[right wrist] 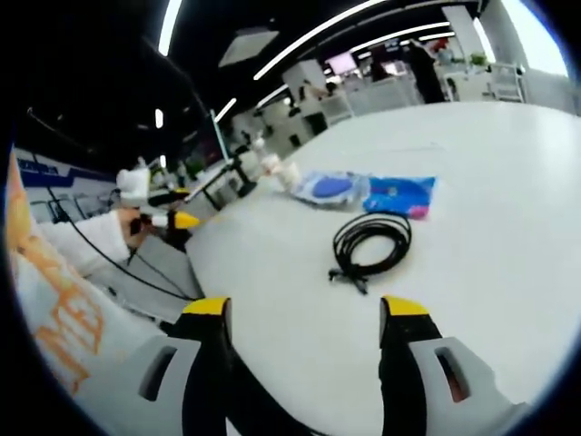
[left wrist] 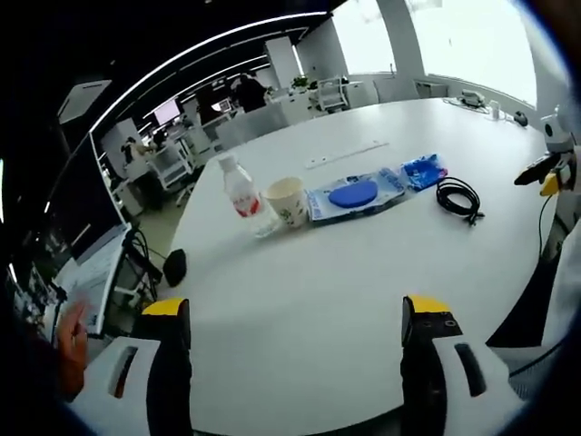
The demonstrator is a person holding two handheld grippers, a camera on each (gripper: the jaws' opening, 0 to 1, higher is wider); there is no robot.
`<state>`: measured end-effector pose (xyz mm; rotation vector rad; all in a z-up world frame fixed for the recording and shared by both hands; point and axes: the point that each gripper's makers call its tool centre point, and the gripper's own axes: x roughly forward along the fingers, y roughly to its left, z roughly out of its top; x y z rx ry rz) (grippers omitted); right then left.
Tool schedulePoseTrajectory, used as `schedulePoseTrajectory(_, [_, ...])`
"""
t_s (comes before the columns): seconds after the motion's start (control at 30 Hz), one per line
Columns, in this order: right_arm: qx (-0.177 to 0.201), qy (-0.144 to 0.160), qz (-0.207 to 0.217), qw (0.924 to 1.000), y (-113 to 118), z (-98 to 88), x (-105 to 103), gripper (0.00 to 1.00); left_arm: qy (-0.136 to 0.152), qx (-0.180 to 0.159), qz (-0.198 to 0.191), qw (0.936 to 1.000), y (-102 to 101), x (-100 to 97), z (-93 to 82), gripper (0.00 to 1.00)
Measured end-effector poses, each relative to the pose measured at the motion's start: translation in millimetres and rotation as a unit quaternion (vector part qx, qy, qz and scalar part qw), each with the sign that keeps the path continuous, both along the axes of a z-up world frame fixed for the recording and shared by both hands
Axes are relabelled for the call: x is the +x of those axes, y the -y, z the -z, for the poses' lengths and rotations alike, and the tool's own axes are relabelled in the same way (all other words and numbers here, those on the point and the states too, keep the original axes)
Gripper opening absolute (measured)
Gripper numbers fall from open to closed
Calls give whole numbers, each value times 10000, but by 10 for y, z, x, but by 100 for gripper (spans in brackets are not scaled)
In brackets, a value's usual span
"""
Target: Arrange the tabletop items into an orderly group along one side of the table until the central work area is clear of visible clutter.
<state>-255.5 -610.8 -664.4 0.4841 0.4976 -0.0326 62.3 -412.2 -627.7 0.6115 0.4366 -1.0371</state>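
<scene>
Along the far side of the white table (left wrist: 300, 300) runs a row: a plastic bottle (left wrist: 239, 189) with a red label, a paper cup (left wrist: 287, 201), a clear bag holding a blue disc (left wrist: 356, 194), a blue packet (left wrist: 423, 171) and a coiled black cable (left wrist: 458, 197). My left gripper (left wrist: 297, 318) hangs open over the near table edge, well short of them. My right gripper (right wrist: 306, 313) is open too, just short of the cable (right wrist: 372, 241). Beyond it lie the blue packet (right wrist: 399, 195), the clear bag (right wrist: 329, 189), the cup (right wrist: 290, 173) and the bottle (right wrist: 270, 163).
A thin white strip (left wrist: 347, 153) lies further back on the table, and small items (left wrist: 472, 98) sit at its far end. A black object (left wrist: 174, 266) sits by the table's left edge. Office desks and chairs (left wrist: 331, 91) stand behind. The other gripper (right wrist: 172, 220) shows at the left.
</scene>
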Motion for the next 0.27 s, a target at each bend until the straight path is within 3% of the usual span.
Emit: schedulePoseTrajectory(0.27, [7,11,-66,10000,-28,-13,62,62,-106,-59,-139,9998,-52,-21,48,98])
